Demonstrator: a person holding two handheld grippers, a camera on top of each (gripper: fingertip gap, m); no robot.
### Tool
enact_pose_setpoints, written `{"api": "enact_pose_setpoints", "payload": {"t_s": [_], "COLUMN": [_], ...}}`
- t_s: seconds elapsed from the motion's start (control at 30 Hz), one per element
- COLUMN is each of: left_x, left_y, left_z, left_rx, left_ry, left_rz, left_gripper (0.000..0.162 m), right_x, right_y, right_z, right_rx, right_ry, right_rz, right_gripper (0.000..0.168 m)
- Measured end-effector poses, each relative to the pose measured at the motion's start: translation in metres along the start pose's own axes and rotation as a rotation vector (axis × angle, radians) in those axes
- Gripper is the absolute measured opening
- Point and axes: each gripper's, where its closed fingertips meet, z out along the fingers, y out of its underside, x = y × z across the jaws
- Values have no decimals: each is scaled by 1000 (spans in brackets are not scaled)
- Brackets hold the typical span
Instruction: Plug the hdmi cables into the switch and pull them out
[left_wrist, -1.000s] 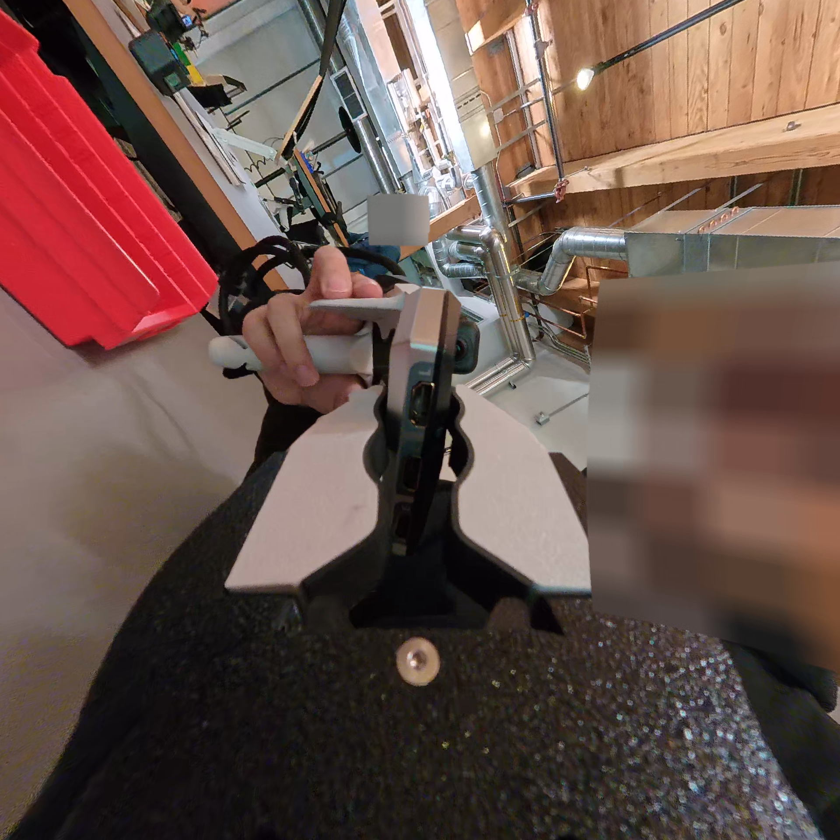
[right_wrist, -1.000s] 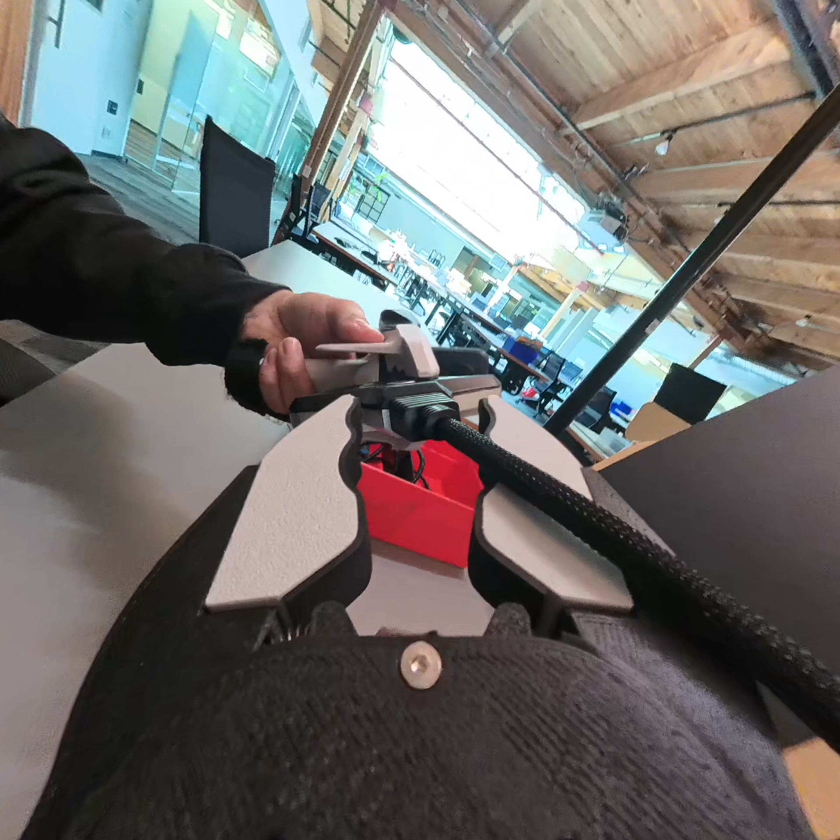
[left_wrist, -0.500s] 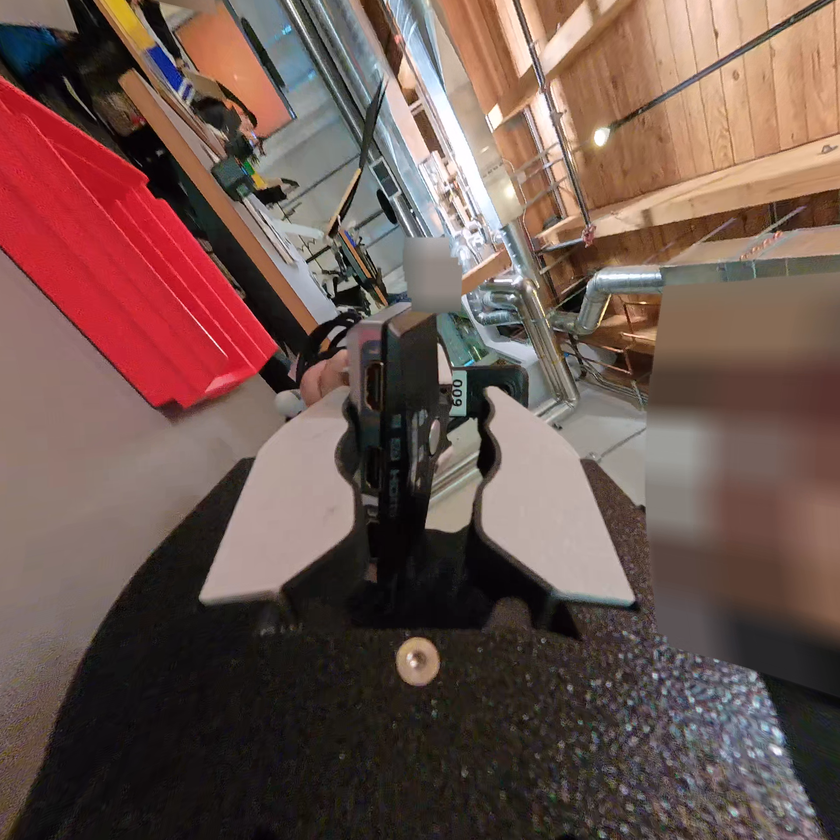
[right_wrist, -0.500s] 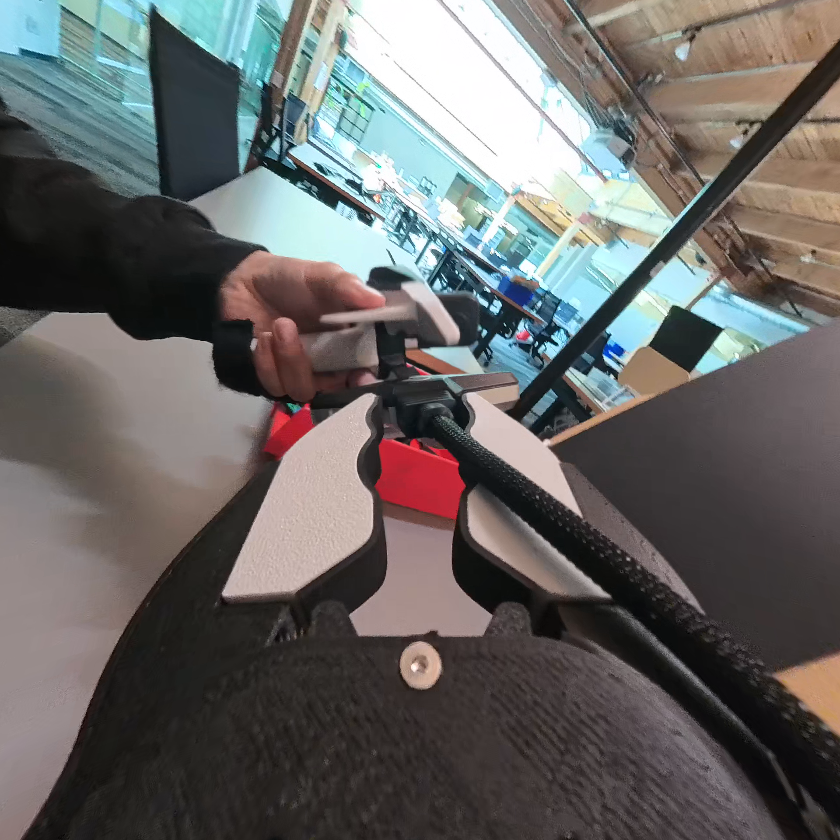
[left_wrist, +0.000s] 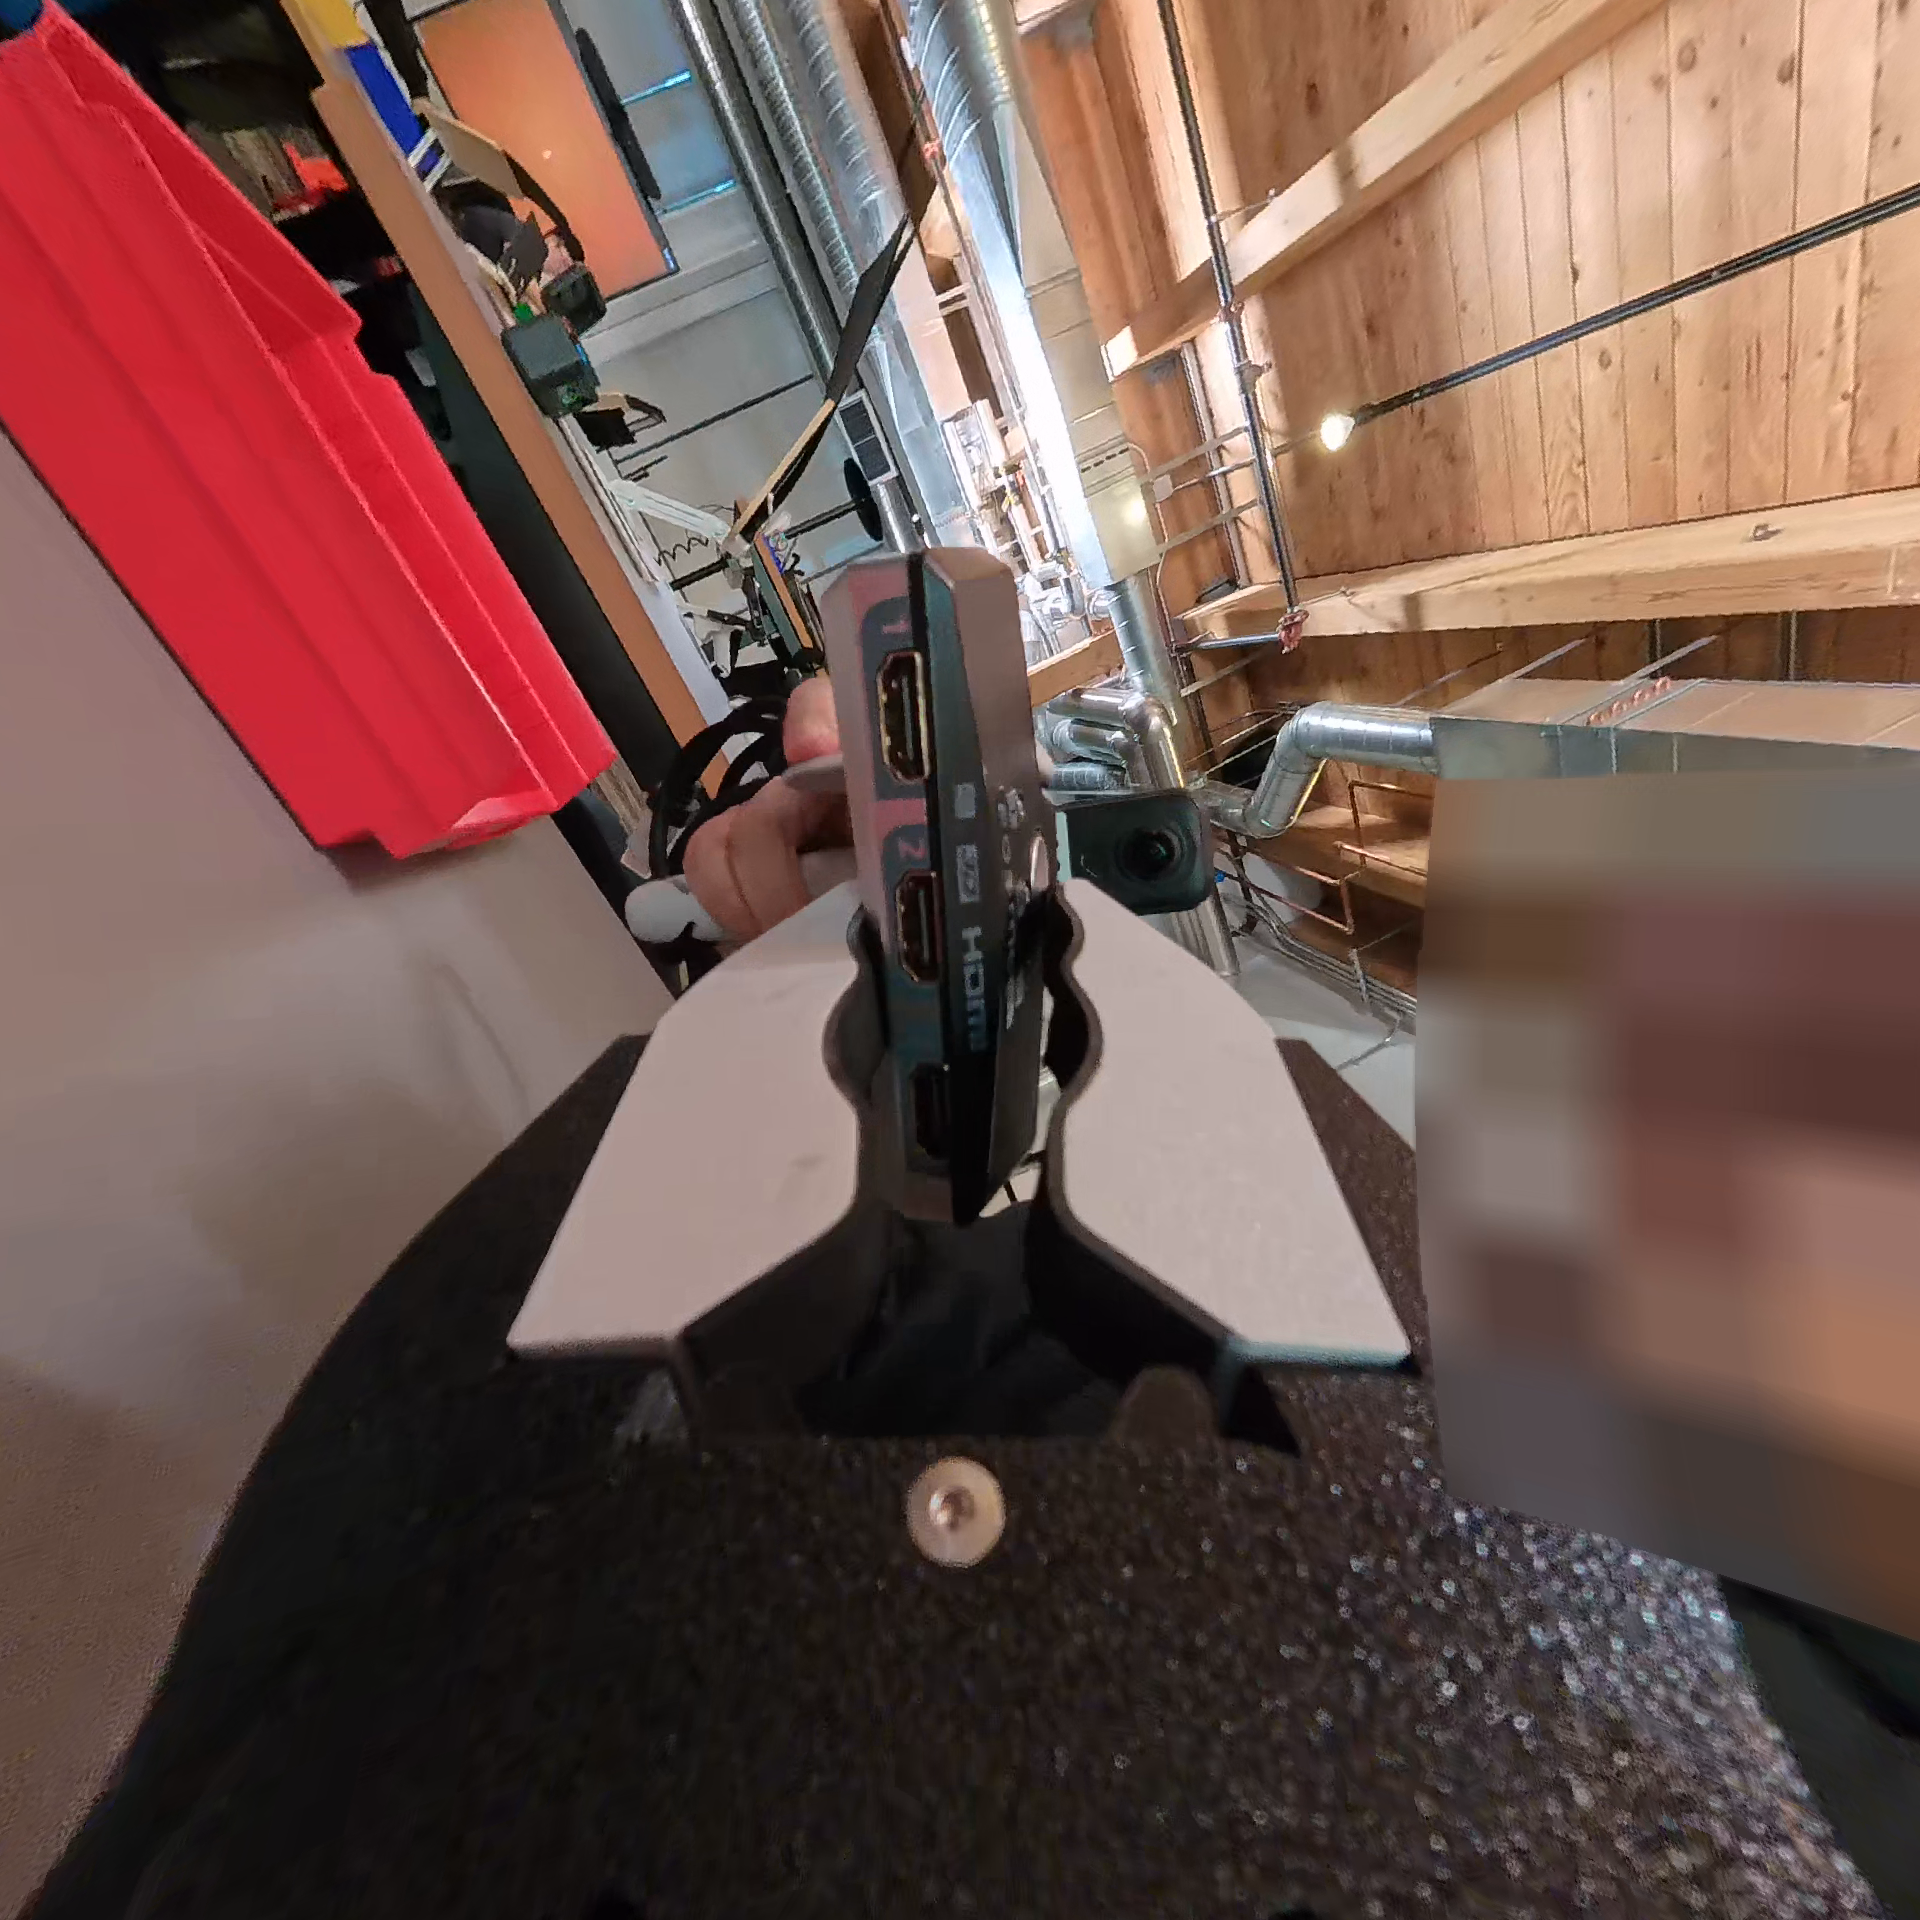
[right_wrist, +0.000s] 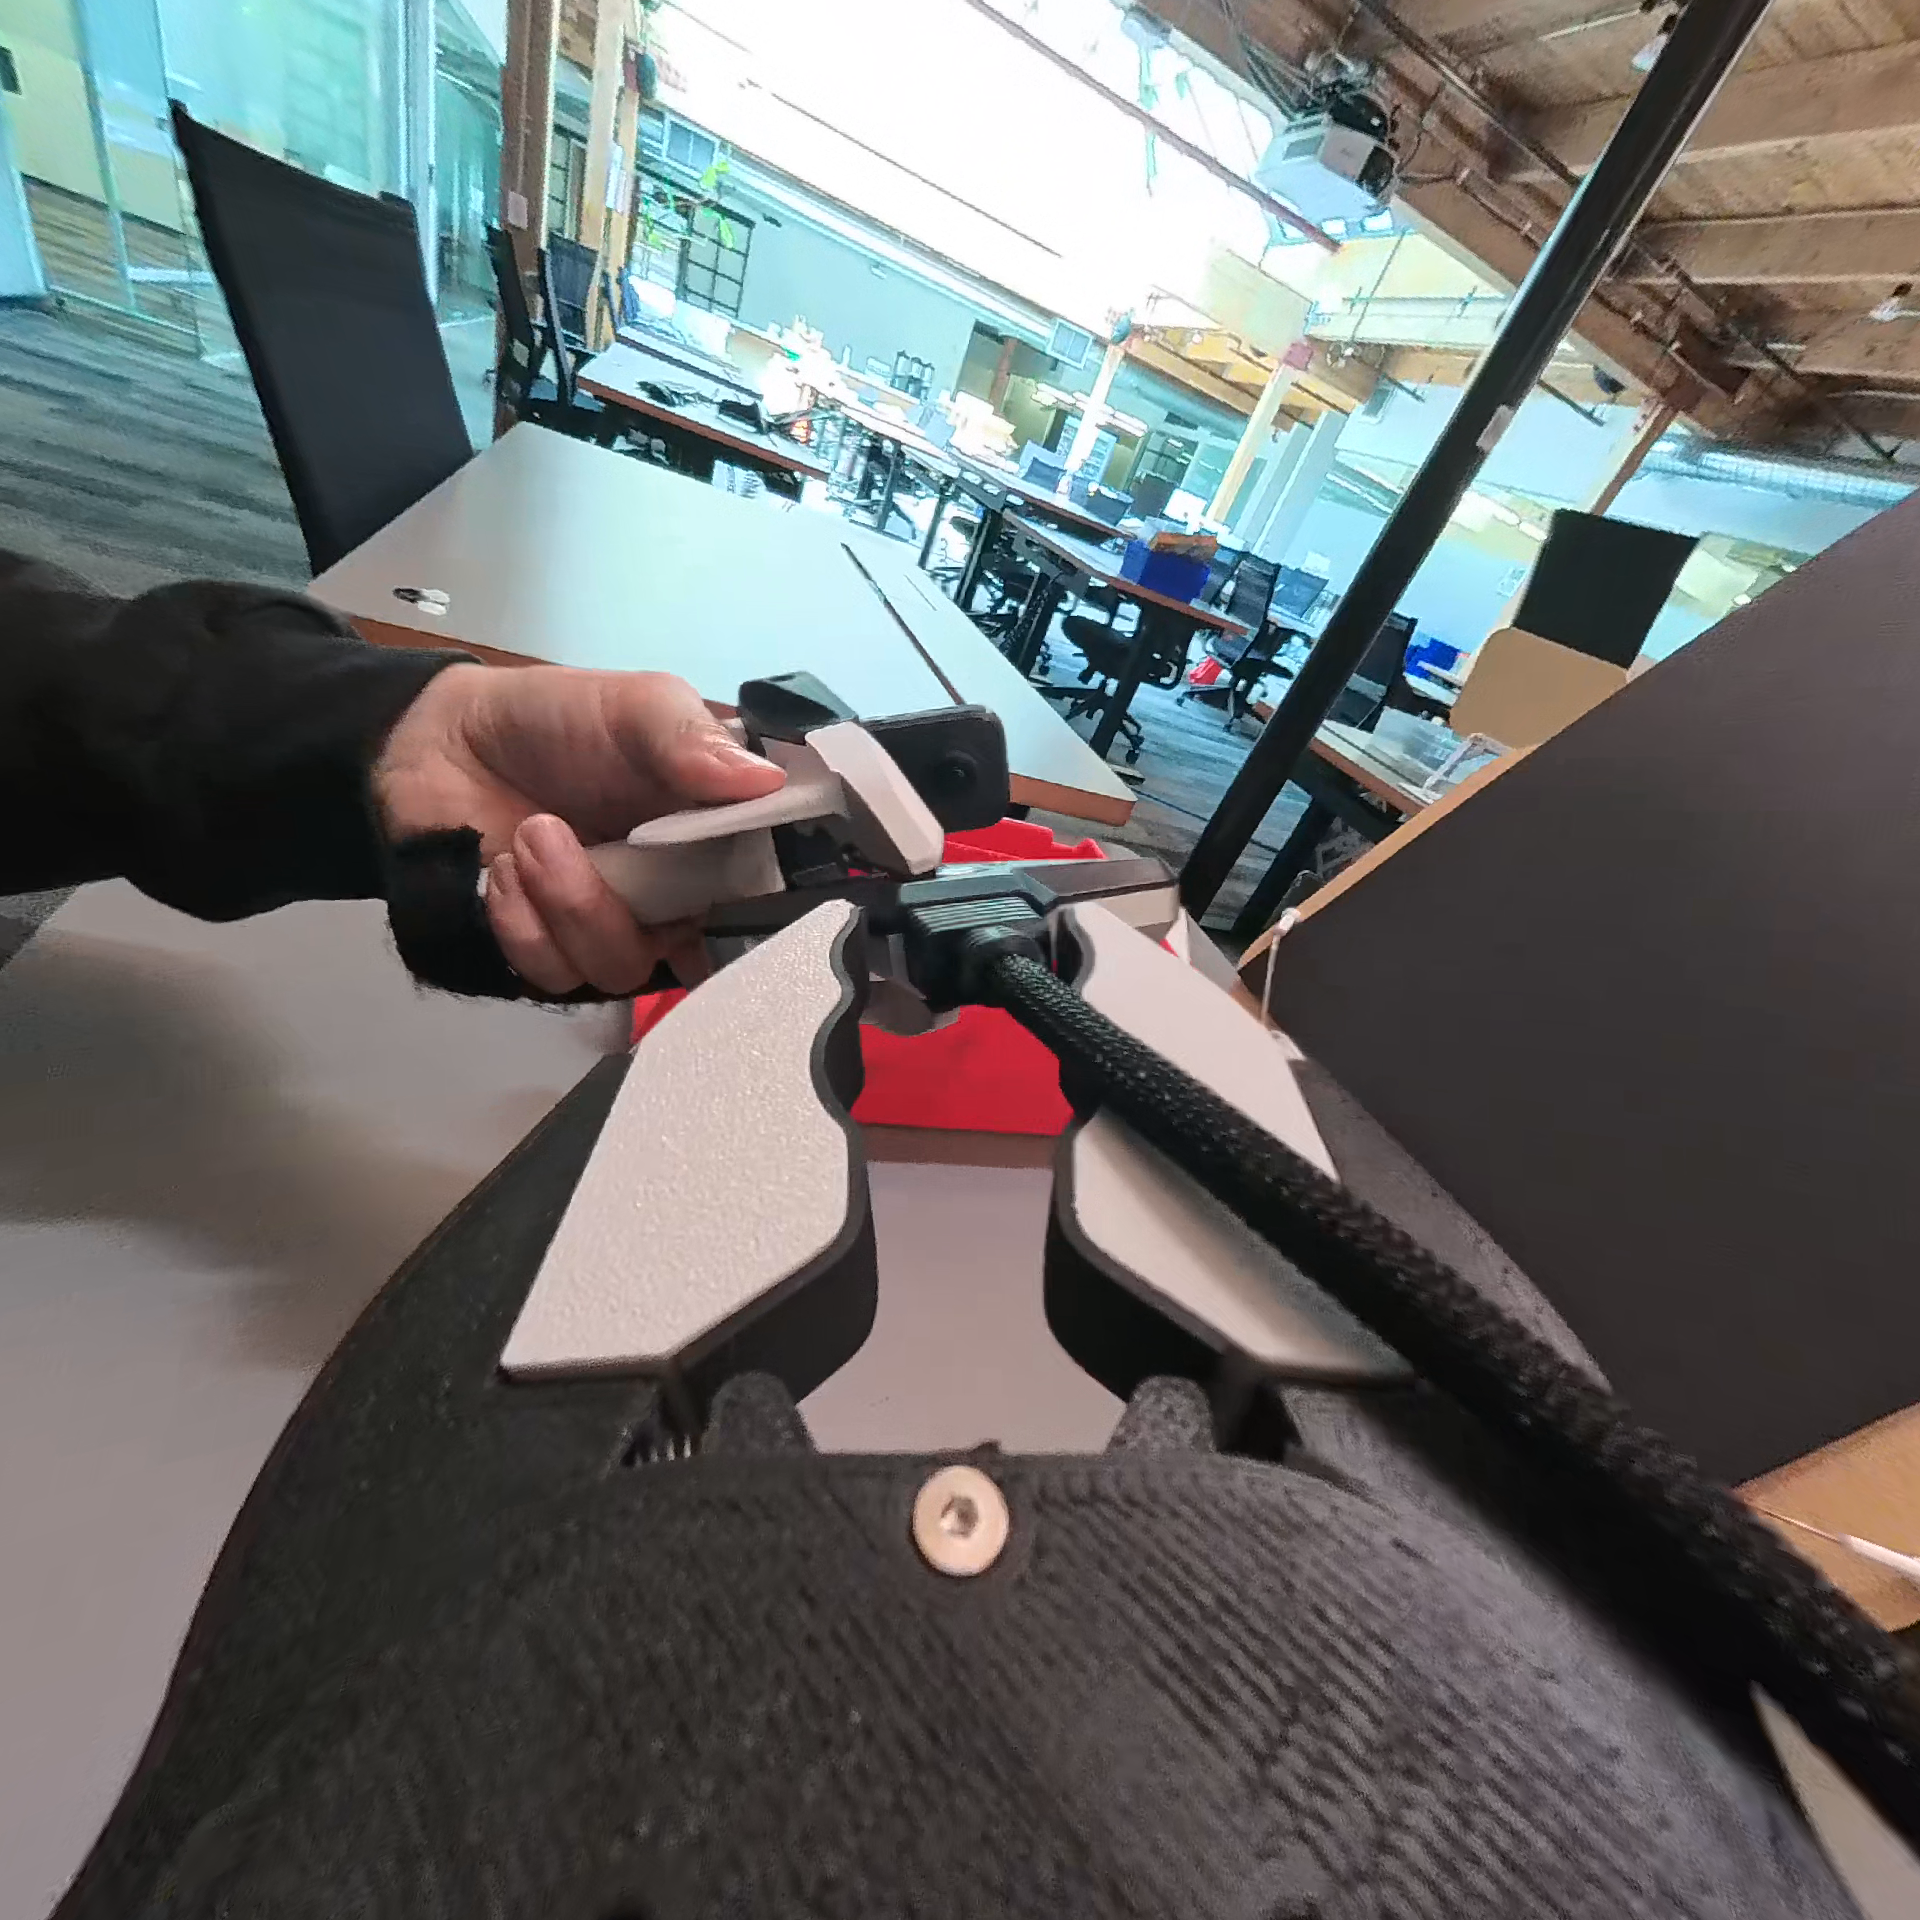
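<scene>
Above the desk, left claw (left_wrist: 961, 997) clamps switch (left_wrist: 940, 831); right claw (right_wrist: 961, 935) pinches HDMI plug (right_wrist: 961, 920).

so in the left wrist view the hdmi switch (left_wrist: 940, 883) stands on end between the left gripper (left_wrist: 961, 997) fingers, ports stacked one above another along its left edge. behind it sits the other gripper's camera (left_wrist: 1143, 854), with a hand (left_wrist: 764, 847) and a coil of cable (left_wrist: 707, 774) to the left. a bin (left_wrist: 239, 436) lies far left on the table (left_wrist: 208, 1091).

in the right wrist view the hdmi plug (right_wrist: 966, 925) sits between the right gripper (right_wrist: 961, 940) fingers, touching the switch (right_wrist: 1039, 885) lying flat just ahead; its cable (right_wrist: 1351, 1236) runs back over the right finger. the hand (right_wrist: 582, 800) on the left gripper (right_wrist: 831, 821) is ahead-left, the bin (right_wrist: 966, 1060) below, a panel (right_wrist: 1621, 935) to the right.
</scene>
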Motion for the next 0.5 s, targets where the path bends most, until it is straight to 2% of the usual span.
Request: {"api": "enact_pose_setpoints", "payload": {"t_s": [0.07,0.13,0.27,0.33,0.4,0.5], "left_x": [3,6,5,7,11,36], "left_y": [2,5,1,-5,-13,-40], "left_z": [2,4,5,3,-3,-34], "left_rx": [-27,-57,-48,-29,-47,5], "left_ry": [0,-11,-54,-95,-203,-356], "left_rz": [-7,-7,29,128,276,555], "left_gripper": [27,27,29,31,42,43], "right_x": [2,-2,0,4,7,23], "right_y": [-3,-6,-5,-7,-11,-9], "right_z": [-1,-5,-4,-1,-1,-14], "right_rx": [25,46,62,69,77,60], "right_ry": [16,-32,-18,14,29,101], "right_rz": [-27,-18,-18,-9,10,16], "right_gripper": [39,32,32,32,31,31]}}
